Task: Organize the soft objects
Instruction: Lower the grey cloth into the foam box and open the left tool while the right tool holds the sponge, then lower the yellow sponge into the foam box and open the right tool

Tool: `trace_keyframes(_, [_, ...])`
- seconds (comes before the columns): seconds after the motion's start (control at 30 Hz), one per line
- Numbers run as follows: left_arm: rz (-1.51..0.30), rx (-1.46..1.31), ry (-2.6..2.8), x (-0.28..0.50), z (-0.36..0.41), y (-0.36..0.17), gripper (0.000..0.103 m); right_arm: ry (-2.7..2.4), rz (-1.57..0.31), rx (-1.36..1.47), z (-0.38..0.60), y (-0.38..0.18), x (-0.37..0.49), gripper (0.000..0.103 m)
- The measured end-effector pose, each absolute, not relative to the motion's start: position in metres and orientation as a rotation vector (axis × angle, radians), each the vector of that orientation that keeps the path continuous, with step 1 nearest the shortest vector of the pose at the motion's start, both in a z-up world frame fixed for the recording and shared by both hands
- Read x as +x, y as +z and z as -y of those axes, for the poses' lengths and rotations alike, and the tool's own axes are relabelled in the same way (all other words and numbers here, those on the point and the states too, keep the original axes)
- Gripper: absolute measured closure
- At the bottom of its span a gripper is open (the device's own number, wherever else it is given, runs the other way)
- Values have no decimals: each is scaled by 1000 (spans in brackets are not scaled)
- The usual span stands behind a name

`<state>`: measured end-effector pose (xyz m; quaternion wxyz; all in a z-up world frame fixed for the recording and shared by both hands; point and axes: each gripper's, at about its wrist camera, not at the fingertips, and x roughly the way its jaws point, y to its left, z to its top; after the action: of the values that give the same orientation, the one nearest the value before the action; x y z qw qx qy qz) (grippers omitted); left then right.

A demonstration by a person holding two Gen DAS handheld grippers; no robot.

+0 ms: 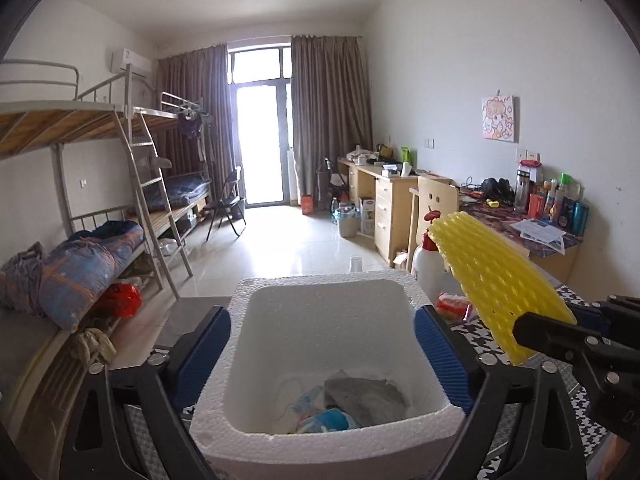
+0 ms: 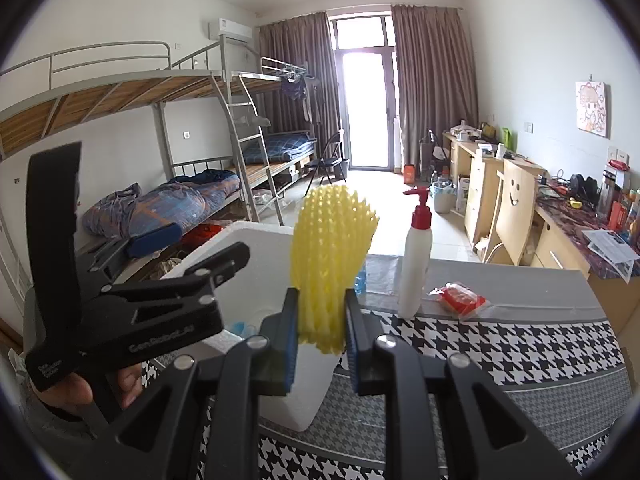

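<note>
Left gripper [image 1: 322,354]: jaws spread wide, blue pads at 9 and 3 o'clock, gripping nothing. Right gripper [image 2: 320,322]: jaws narrow, pads pressed on yellow foam net [image 2: 332,240] rising toward 12 o'clock. Hand [image 2: 100,390] at 8 o'clock carries the left gripper.

The only writing that could be read was "GenRobot_AI", printed in pale letters along the black body of the left gripper [image 2: 132,248] in the right wrist view. A smaller pale label stood lower on that same body, near the hand [image 2: 80,392], too small to make out.
</note>
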<state>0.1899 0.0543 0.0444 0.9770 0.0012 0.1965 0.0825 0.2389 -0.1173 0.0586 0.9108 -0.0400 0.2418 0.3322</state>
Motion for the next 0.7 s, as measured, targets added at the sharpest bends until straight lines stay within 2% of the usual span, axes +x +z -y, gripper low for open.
trace_keyframes(0.17, [-380,-19,210,184,-62,48,8,689,-494,-89,111,60,237,79])
trace_keyframes(0.27, [-370,-22,221,178,-66,48,1,700,-485,-87,109,62,237,79])
trace_keyframes(0.7, [-329,-18,282,157,-85,51,1,725,-497,-113,85,61,243,79])
